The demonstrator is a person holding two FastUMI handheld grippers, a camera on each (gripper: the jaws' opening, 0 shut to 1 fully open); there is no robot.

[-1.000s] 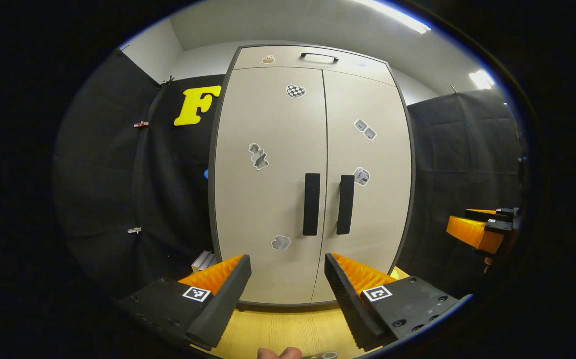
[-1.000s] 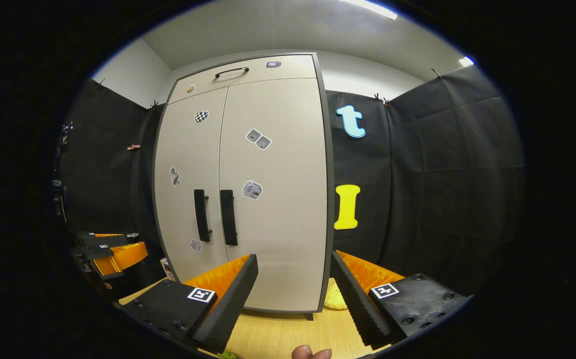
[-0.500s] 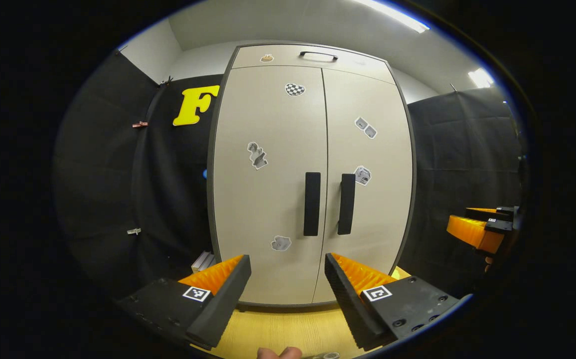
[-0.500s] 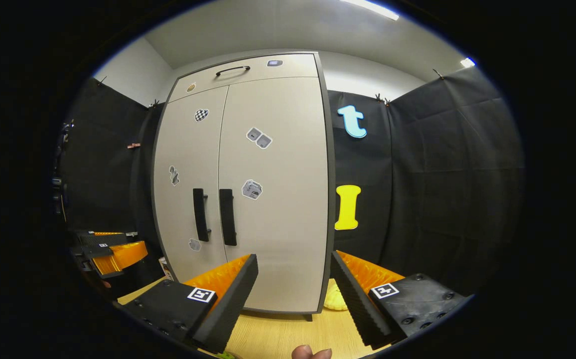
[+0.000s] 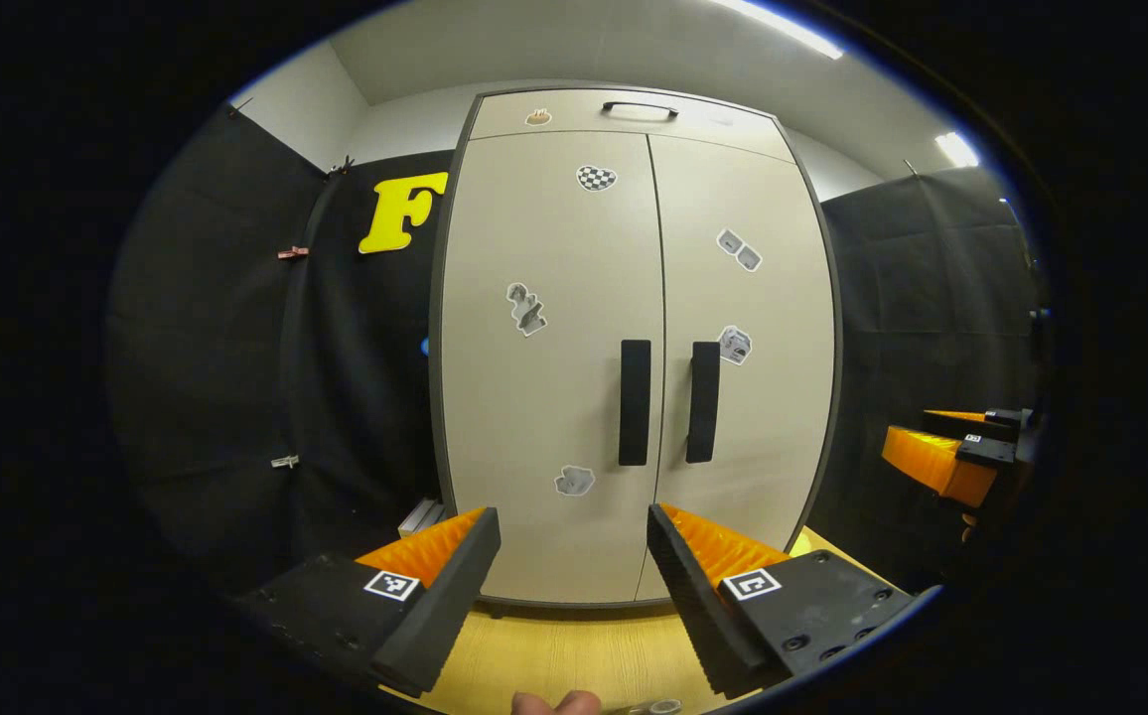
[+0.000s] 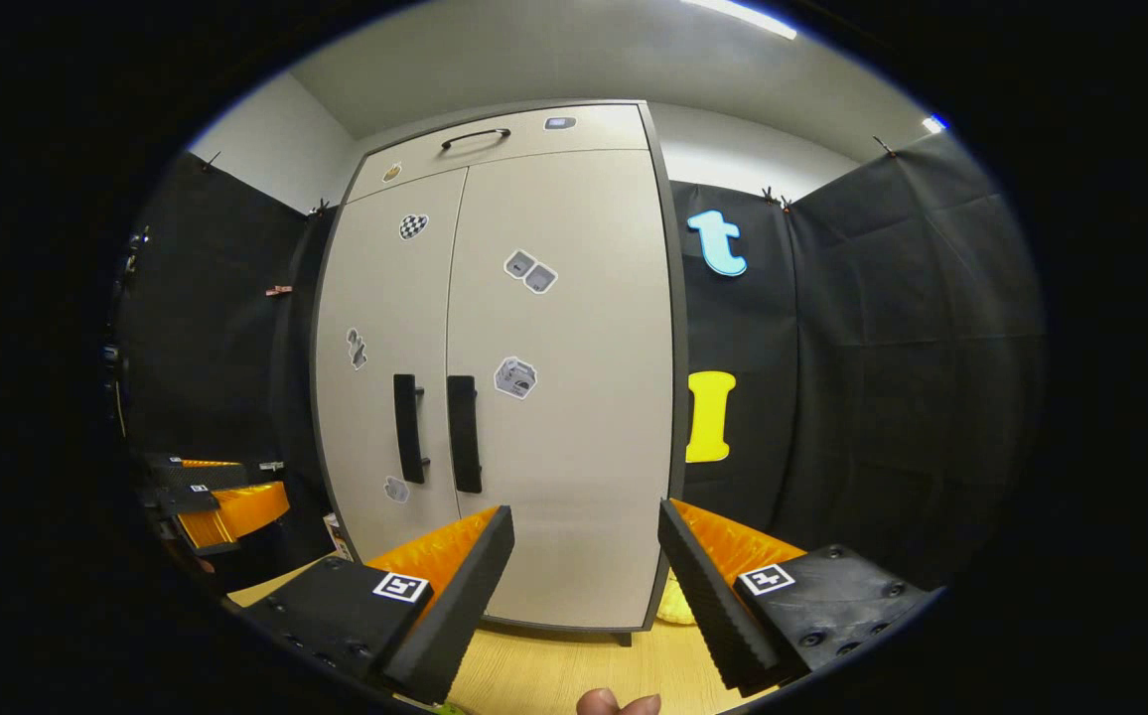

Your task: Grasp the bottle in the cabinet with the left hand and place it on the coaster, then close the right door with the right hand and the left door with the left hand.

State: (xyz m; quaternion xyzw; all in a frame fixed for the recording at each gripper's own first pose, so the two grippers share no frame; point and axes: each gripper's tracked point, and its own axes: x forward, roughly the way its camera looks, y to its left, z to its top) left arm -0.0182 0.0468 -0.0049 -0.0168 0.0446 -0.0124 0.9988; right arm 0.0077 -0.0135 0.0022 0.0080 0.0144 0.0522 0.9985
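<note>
Both doors stood shut — the left door's handle (image 5: pixel 635 401), upright, lay dead ahead of my left gripper (image 5: pixel 574 566), fingers spread, empty — nearer than the right gripper (image 6: pixel 584 571), likewise spread.

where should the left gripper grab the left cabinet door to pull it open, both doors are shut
Probably the left door's black vertical bar handle, near its middle. It stands upright beside the centre seam of the beige two-door cabinet, so come straight from the front with the open left gripper and its fingers either side of the bar. The right door's matching handle sits close, so keep the fingers narrow.
</note>
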